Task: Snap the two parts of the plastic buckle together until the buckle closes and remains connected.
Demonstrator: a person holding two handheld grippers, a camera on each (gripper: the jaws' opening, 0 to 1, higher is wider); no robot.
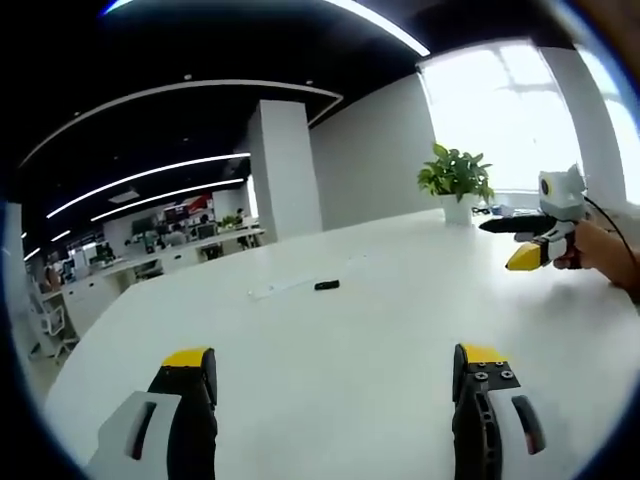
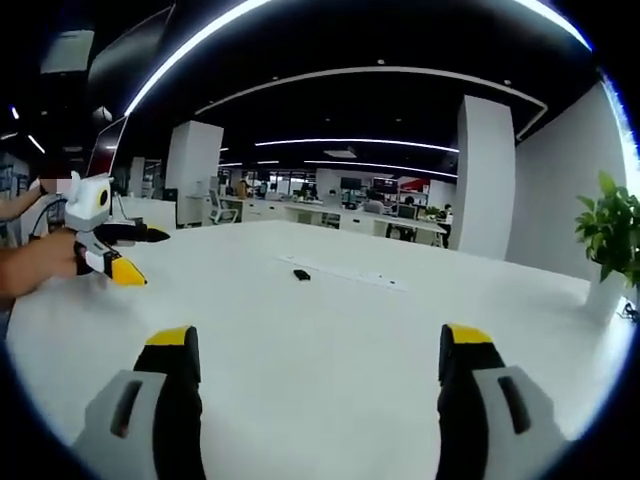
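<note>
A small black buckle piece (image 1: 326,285) lies far out on the white table (image 1: 380,330), with a thin white strap (image 1: 285,289) running from it. In the right gripper view the same buckle piece (image 2: 301,274) and strap (image 2: 352,273) lie mid-table. It is too small to tell whether it is one part or two. My left gripper (image 1: 335,362) hovers open over the table, well short of the buckle and holding nothing. My right gripper (image 2: 318,345) is open too, also far from it. Each gripper shows in the other's view: right gripper (image 1: 500,245), left gripper (image 2: 150,258).
A potted plant (image 1: 457,180) in a white pot stands at the table's far corner by the window, also visible as the plant (image 2: 612,235). A hand (image 1: 600,250) grips the right gripper, and another hand (image 2: 40,262) the left. Office desks and pillars stand beyond the table.
</note>
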